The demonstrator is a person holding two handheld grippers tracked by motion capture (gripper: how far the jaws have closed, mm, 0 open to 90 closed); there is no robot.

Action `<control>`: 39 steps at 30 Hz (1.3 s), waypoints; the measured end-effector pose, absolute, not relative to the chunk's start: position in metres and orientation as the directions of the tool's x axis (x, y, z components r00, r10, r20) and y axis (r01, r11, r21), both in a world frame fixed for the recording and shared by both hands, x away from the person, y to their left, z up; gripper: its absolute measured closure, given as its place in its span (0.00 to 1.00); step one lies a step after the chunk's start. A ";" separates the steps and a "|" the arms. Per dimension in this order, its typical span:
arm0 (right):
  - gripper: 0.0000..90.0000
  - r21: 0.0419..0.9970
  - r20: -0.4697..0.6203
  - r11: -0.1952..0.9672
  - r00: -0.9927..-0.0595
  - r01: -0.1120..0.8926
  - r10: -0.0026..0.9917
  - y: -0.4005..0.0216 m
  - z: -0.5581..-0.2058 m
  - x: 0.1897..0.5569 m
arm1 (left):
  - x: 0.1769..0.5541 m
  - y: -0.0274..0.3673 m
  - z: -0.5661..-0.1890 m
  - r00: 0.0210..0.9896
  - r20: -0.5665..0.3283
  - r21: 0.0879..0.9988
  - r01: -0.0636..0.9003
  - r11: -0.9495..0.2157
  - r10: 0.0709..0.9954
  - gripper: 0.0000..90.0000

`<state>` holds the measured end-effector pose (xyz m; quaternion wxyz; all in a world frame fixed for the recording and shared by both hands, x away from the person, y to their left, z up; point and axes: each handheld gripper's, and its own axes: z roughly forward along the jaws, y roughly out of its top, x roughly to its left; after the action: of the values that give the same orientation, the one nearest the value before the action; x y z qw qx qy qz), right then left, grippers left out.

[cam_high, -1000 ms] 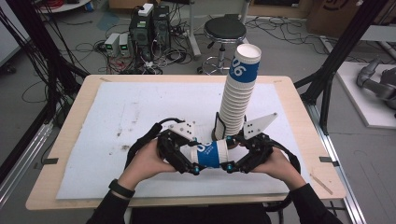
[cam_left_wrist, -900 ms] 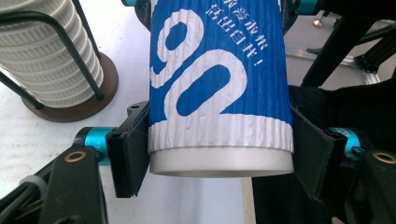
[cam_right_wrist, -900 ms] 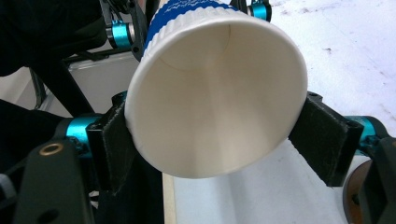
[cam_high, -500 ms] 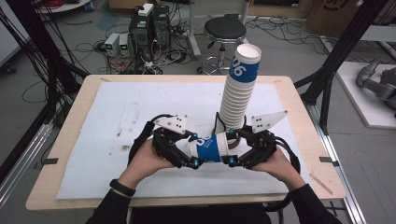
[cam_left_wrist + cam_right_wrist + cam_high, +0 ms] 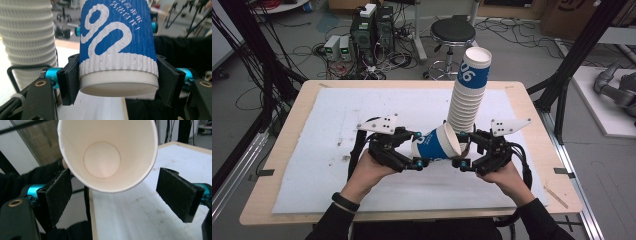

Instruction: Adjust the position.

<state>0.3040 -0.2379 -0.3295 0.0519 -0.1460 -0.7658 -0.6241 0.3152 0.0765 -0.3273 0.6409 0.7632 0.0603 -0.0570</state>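
Observation:
A blue and white paper cup [image 5: 437,144] lies on its side in the air above the white mat [image 5: 337,115], mouth turned to the right. My left gripper [image 5: 418,148] is shut on it near the base; in the left gripper view both pads [image 5: 68,80] press the cup [image 5: 117,45]. My right gripper [image 5: 466,149] stands at the cup's mouth. Its jaws have just been opening, and its pads [image 5: 58,192] stand apart from the rim of the cup [image 5: 105,155]. A tall stack of white ribbed cups [image 5: 469,95], topped by a blue one, rises just behind.
The mat covers most of a wooden table [image 5: 282,210]. A black stool [image 5: 453,32] and computer cases [image 5: 372,25] stand on the floor beyond the far edge. Black frame posts [image 5: 572,65] flank the table.
The right gripper's jaws have opened off the cup, which stays in the left gripper. The cup's mouth has tipped slightly upward. Both hands have stayed where they were.

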 end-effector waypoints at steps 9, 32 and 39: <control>0.21 0.946 0.284 0.126 -0.951 0.299 0.123 -0.232 -0.329 0.304 | 0.314 0.066 -0.334 0.986 -0.168 0.966 0.166 -0.197 0.006 0.33; 0.29 0.884 0.152 0.420 -0.976 0.206 0.159 -0.221 -0.316 0.299 | 0.307 0.040 -0.342 0.995 -0.093 0.846 0.103 -0.524 0.045 0.26; 0.29 0.854 0.096 0.493 -0.982 0.167 0.165 -0.214 -0.311 0.294 | 0.306 0.035 -0.347 0.994 -0.101 0.838 0.103 -0.535 0.033 0.33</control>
<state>0.2935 -0.2139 -0.3110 0.0006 -0.0961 -0.8640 -0.4942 0.3062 0.0348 -0.3472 0.4805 0.8754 0.0386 -0.0365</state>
